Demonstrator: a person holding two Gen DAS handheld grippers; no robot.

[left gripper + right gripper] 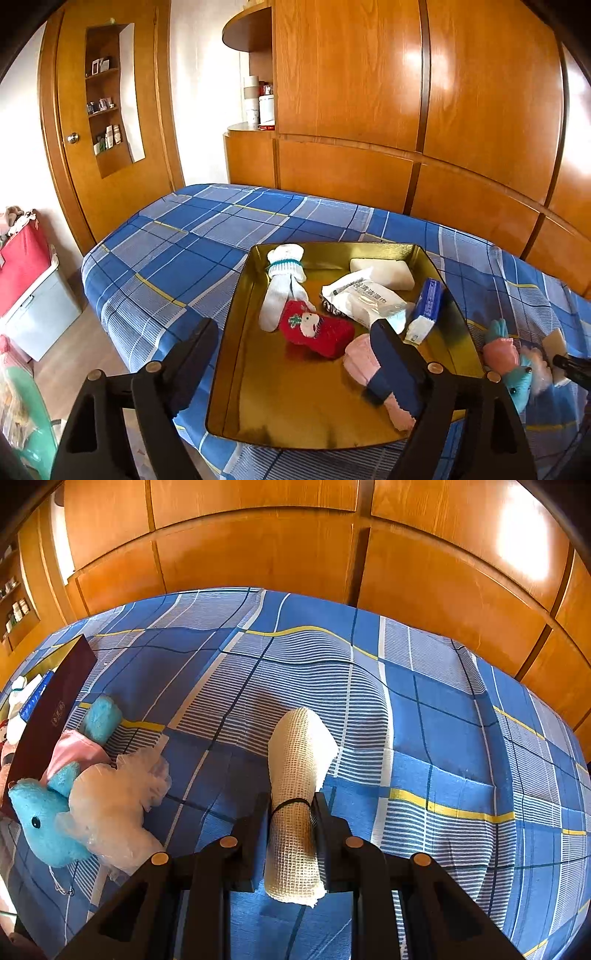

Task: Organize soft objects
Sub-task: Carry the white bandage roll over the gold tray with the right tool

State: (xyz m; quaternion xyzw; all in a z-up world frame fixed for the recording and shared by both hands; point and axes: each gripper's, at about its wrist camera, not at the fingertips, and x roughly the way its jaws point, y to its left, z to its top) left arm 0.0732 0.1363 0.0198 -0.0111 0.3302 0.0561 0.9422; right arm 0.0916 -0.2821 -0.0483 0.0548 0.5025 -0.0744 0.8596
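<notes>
A gold tray [295, 406] lies on the blue plaid bed. In it are a white sock bundle [282, 284], a red sock [317, 328], a pink sock [364, 363], a wet-wipe pack [365, 299], a white sponge [382, 271] and a blue box [426, 308]. My left gripper [295, 332] is open and empty above the tray's near side. My right gripper [290, 805] is shut on a rolled cream mesh cloth [295, 775] tied with a black band, just above the bed. A blue plush toy [48, 819] with a pink dress lies beside the tray's dark outer wall [48, 716]; it also shows in the left wrist view [513, 365].
A white gauzy bundle [114, 812] lies against the plush toy. Wooden wardrobe panels [406, 92] stand behind the bed. A door [103, 122] is at the left, and a red and grey box [33, 295] stands on the floor at the left.
</notes>
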